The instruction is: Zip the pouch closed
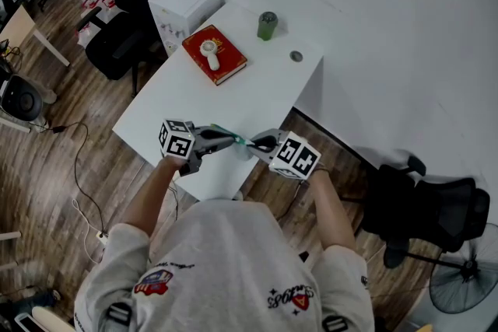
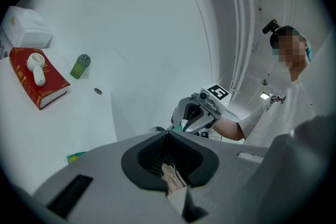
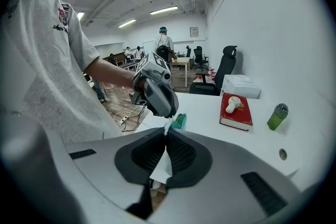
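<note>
A small teal and white pouch (image 1: 241, 141) hangs between my two grippers over the near edge of the white table (image 1: 264, 93). My left gripper (image 1: 231, 140) is shut, with a tan strip of the pouch (image 2: 171, 177) pinched deep between its jaws. In the left gripper view a teal corner (image 2: 178, 126) shows by the right gripper (image 2: 198, 112). My right gripper (image 1: 256, 144) is shut on the pouch's white cloth (image 3: 164, 159), and its teal part (image 3: 180, 121) shows just past the tips. The zipper itself is hidden.
A red book (image 1: 216, 57) with a white hand fan (image 1: 208, 50) lies at the table's far side, near a green cup (image 1: 268, 25) and a cable hole (image 1: 296, 56). A white box (image 1: 185, 1) and black chairs (image 1: 124, 27) (image 1: 424, 210) stand round the table.
</note>
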Available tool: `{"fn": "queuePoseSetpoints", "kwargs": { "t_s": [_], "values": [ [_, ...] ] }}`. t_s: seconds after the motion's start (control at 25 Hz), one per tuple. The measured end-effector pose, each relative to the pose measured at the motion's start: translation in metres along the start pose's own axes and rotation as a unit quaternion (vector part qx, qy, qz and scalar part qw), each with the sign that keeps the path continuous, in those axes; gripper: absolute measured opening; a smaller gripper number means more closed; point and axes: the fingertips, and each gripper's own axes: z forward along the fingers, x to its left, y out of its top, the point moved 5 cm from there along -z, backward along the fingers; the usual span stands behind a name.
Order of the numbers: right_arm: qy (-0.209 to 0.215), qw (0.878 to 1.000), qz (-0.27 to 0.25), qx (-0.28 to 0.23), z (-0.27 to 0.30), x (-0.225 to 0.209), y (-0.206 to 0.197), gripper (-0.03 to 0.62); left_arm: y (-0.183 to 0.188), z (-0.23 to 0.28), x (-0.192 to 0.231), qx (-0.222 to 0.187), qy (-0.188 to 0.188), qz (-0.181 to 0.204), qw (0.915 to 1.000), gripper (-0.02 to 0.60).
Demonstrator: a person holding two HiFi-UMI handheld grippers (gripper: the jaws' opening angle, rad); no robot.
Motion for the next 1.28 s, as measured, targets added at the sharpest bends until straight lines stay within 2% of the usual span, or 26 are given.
{"fn": "queuePoseSetpoints", "kwargs": {
  "t_s": [0.4, 1.0, 1.12, 1.28],
  "values": [
    [0.004, 1.0, 0.012, -0.01, -0.004, -0.003, 0.002, 0.012, -0.005, -0.019, 0.013, 0.0, 0.026, -0.015, 0.9995, 0.006],
    [0.008, 1.0, 0.012, -0.004, 0.003, -0.004, 0.0, 0.012, -0.01, -0.025, 0.02, 0.002, 0.033, -0.025, 0.9991, 0.006],
    [0.008, 1.0, 0.015, -0.003, 0.004, -0.004, -0.002, 0.012, -0.013, -0.028, 0.026, 0.01, 0.046, -0.021, 0.9986, 0.006],
    [0.01, 1.0, 0.022, -0.006, 0.002, -0.008, -0.002, 0.012, -0.013, -0.035, 0.033, -0.003, 0.052, -0.038, 0.9979, 0.006]
  ]
}}
